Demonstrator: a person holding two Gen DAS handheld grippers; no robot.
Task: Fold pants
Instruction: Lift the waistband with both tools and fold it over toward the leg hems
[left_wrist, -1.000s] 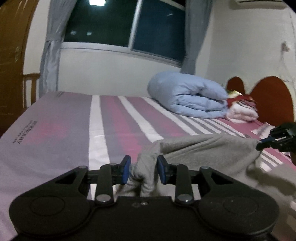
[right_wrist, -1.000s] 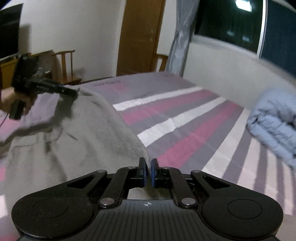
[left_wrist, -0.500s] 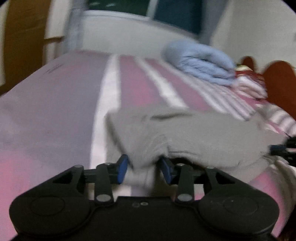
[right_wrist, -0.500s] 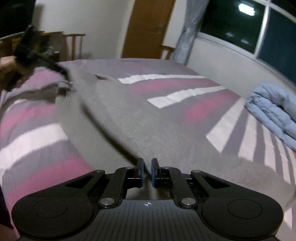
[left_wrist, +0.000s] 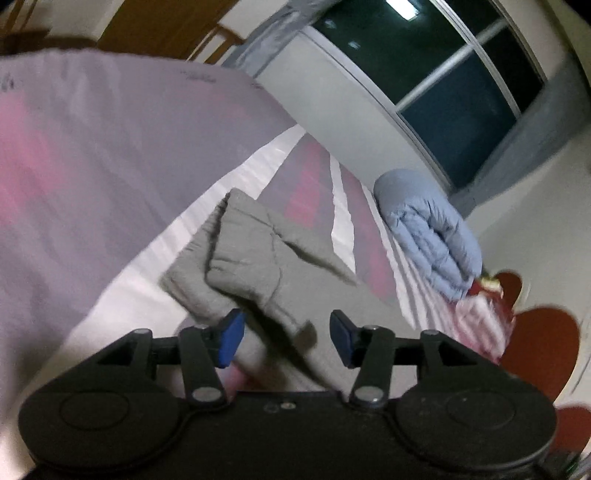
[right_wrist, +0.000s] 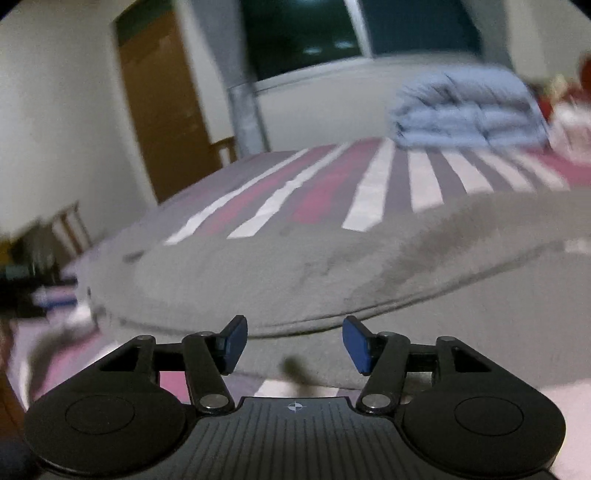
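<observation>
The grey pants (left_wrist: 255, 254) lie flat on the striped bed (left_wrist: 92, 155), with one layer folded over another and the ribbed waistband end towards the bed's foot. My left gripper (left_wrist: 286, 338) is open just above the near edge of the pants and holds nothing. In the right wrist view the pants (right_wrist: 295, 266) spread across the bed in front of my right gripper (right_wrist: 293, 343), which is open and empty over the folded edge.
A rolled light-blue duvet (left_wrist: 424, 236) lies at the far side of the bed under the window (left_wrist: 461, 74); it also shows in the right wrist view (right_wrist: 469, 107). Red and white pillows (left_wrist: 484, 314) rest by the red headboard (left_wrist: 543, 347). A wooden door (right_wrist: 166, 99) and chairs stand beyond the bed's foot.
Both grippers lowered the pants onto the bed, then opened and let go. The left view has tilted and the right view has turned towards the duvet.
</observation>
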